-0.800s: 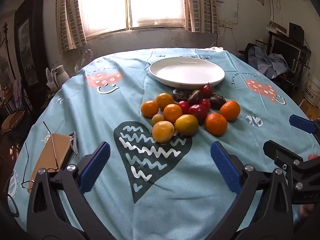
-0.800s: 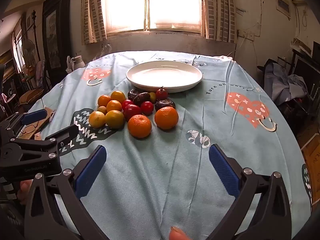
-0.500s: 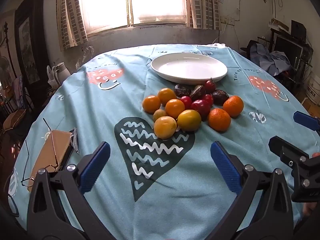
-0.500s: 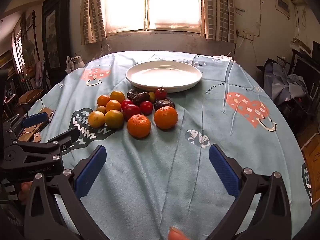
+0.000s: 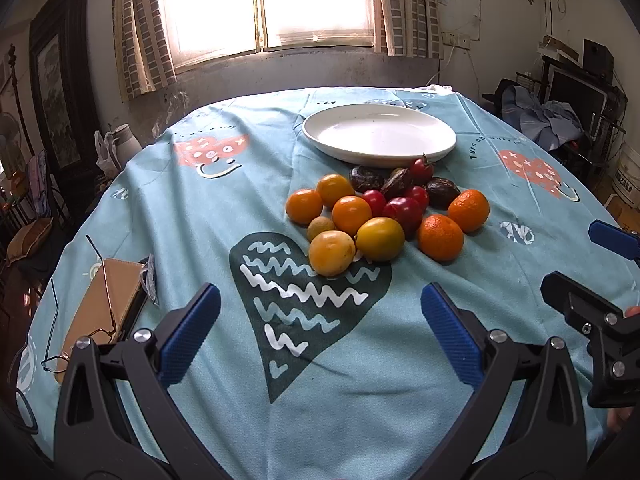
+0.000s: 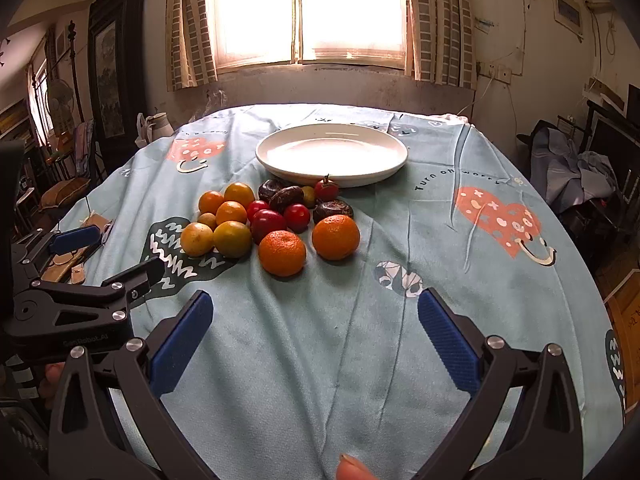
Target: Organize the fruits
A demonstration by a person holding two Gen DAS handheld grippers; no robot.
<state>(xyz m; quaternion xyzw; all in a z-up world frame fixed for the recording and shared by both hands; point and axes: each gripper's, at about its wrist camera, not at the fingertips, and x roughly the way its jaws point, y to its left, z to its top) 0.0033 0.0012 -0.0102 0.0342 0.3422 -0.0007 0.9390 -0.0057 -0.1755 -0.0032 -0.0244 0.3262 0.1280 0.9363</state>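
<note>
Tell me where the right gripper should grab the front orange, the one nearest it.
Probably across the front orange's widest middle, coming from the near side and above. It is round, its front and top are clear, and other fruit crowds its far left. The open right gripper holds nothing.

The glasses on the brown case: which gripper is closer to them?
Left. The left gripper hovers open right beside the glasses, which lie by its outer finger. The right gripper, also open, hangs farther off, on the far side of the left one.
</note>
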